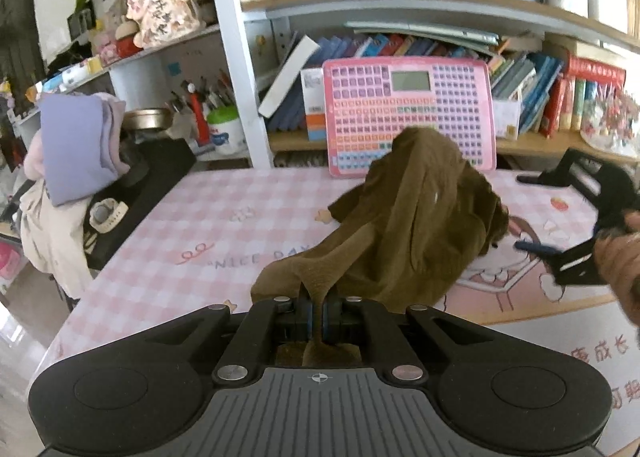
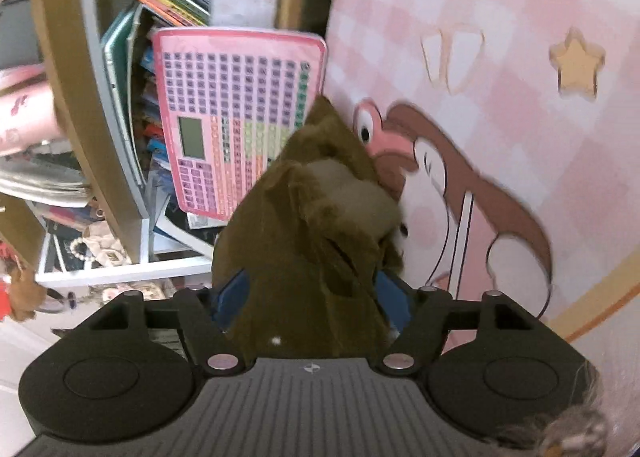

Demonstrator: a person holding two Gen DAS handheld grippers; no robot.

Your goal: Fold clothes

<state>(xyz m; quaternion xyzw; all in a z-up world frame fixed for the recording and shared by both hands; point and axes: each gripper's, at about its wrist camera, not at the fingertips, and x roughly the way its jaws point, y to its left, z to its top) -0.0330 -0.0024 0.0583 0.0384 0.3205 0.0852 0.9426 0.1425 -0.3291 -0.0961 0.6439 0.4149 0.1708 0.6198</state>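
Pinching the brown garment [image 1: 404, 225] at mid-frame, your left tongs [image 1: 316, 317] are clenched on one corner; it drapes up and right across the pink counter [image 1: 168, 241]. Your right tongs [image 2: 312, 297] stand apart with cloth bunched between them, nearer the raised end.

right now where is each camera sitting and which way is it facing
Left wrist: on the left gripper, looking level across the pink checked table mat toward the bookshelf; its fingers pinch the olive-brown garment, and the right gripper shows at right.
Right wrist: on the right gripper, rolled sideways, so the mat stands at right; its blue pads flank the garment.
Shared: garment, mat and pink keyboard toy.
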